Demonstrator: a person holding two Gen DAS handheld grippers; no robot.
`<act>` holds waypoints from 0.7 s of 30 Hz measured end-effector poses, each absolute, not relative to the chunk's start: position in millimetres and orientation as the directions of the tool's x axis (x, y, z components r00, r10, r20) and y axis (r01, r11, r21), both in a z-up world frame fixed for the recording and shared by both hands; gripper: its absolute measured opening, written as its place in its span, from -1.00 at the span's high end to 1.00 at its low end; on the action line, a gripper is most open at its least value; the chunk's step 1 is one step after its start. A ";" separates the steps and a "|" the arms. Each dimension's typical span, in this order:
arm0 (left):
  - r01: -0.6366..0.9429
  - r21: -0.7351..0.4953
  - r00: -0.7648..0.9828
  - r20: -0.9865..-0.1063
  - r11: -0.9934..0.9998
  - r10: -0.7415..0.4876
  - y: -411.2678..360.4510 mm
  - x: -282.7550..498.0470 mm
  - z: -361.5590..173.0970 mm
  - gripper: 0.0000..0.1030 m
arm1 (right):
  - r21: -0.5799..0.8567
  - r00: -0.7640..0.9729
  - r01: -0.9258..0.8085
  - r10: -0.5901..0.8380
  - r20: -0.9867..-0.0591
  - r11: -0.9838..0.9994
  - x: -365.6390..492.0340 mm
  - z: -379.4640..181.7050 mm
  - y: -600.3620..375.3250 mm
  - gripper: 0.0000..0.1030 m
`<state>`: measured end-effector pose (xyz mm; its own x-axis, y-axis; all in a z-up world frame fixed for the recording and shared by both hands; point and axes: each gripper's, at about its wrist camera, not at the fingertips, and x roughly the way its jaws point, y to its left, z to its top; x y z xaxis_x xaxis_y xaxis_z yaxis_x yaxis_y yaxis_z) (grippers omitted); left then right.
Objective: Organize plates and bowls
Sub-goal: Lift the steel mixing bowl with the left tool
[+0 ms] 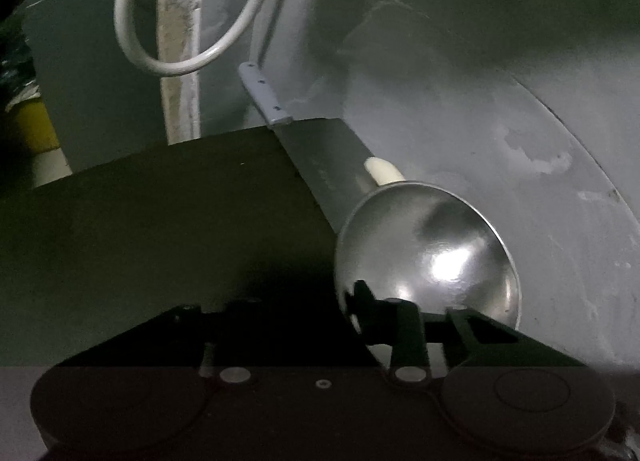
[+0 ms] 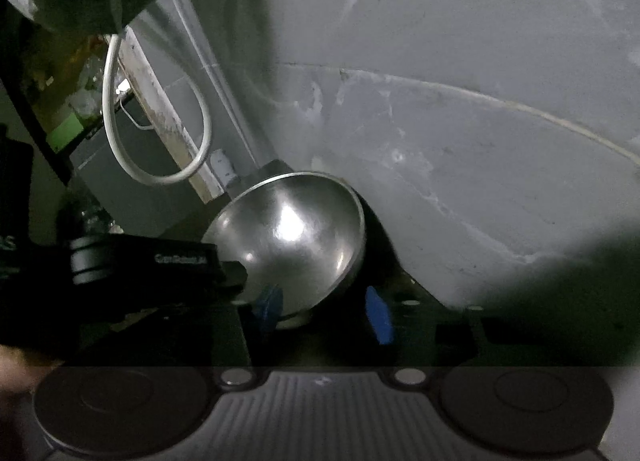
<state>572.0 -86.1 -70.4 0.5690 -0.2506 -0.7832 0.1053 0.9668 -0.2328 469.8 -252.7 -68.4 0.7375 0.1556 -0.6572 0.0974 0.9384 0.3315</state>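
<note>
A shiny steel bowl (image 1: 432, 245) (image 2: 292, 229) stands tilted on a dark tabletop (image 1: 160, 221) by a grey wall, its hollow facing both cameras. My left gripper (image 1: 352, 301) is at the bowl's near-left rim. One black finger (image 1: 362, 293) shows dark against the bowl's inside, and the other is lost in shadow. In the right wrist view the left gripper (image 2: 228, 273) meets the rim from the left. My right gripper (image 2: 323, 309) is open. Its blue pads (image 2: 378, 315) straddle the bowl's lower rim, the right pad clear of the wall.
A broad knife with a pale riveted handle (image 1: 264, 97) lies behind the bowl, next to a cream object (image 1: 382, 171). A white cable loop (image 1: 160, 61) (image 2: 160, 177) hangs by a stained post. The grey wall (image 2: 440, 141) is close on the right. A hand (image 2: 12, 373) shows bottom left.
</note>
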 end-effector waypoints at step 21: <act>0.140 -0.226 0.685 -0.681 0.964 -0.259 -62.2 491.0 -28.6 0.73 | 0.285 0.791 -0.060 0.220 -0.570 0.957 416.3 -34.5 -240.2 0.53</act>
